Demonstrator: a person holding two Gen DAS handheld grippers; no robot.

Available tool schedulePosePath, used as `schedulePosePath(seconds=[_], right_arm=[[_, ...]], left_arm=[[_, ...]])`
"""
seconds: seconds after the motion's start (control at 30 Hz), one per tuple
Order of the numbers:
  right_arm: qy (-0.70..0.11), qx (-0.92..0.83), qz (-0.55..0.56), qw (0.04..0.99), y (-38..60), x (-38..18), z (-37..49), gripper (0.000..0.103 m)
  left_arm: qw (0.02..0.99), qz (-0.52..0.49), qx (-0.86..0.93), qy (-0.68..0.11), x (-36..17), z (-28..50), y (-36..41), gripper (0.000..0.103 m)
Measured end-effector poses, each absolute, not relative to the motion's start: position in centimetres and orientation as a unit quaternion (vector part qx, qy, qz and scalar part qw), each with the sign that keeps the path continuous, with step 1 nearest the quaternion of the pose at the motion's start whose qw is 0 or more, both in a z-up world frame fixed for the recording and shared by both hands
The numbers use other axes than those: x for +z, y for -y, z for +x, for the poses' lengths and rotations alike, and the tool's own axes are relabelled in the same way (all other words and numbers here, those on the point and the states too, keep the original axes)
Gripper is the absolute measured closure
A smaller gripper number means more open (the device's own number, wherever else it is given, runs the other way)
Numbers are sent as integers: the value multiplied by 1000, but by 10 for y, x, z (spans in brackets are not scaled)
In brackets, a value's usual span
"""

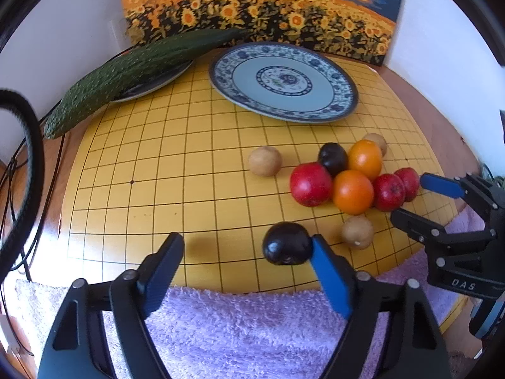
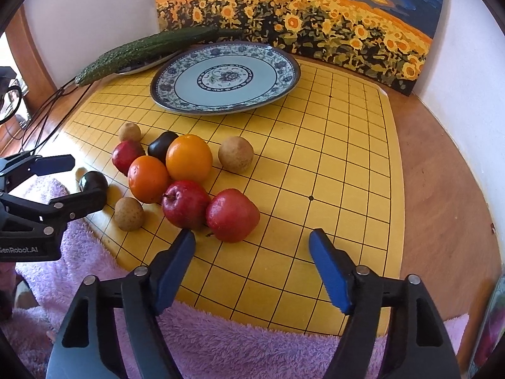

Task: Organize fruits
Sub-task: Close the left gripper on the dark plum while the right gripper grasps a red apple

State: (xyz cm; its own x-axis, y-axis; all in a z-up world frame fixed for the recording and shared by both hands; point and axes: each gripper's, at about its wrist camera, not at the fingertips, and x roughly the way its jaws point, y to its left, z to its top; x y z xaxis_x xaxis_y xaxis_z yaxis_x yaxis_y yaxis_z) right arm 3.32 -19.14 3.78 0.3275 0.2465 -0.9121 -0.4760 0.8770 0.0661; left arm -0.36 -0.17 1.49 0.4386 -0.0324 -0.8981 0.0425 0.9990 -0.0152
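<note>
L gripper jaws wide, dark plum touching its right pad.

Brown wooden worktop carries a yellow grid board, with a lilac towel overlapping its near edge; the sunflower painting stands at the back.

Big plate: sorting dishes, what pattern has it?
Blue floral bands on pale blue plate; right wrist view.
</note>
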Motion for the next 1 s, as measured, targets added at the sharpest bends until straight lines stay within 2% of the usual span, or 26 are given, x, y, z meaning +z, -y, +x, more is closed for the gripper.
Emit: schedulePosePath(seconds=[0.23,0.43,0.67,1.0], right_arm=[[-530,237,-104,807,193,38,33,40],[-524,251,-108,807,190,38,35,46],[-522,277,-107,800,188,39,36,66],[-512,286,-105,803,190,45,30,67]], left_arm=[[847,0,-52,-529,16,-5,7,48],[848,-7,-66,-526,19,-6,9,62],[850,-7,-69,-522,22,-6,9,71],[851,-15,-64,-521,26,-7,4,72]])
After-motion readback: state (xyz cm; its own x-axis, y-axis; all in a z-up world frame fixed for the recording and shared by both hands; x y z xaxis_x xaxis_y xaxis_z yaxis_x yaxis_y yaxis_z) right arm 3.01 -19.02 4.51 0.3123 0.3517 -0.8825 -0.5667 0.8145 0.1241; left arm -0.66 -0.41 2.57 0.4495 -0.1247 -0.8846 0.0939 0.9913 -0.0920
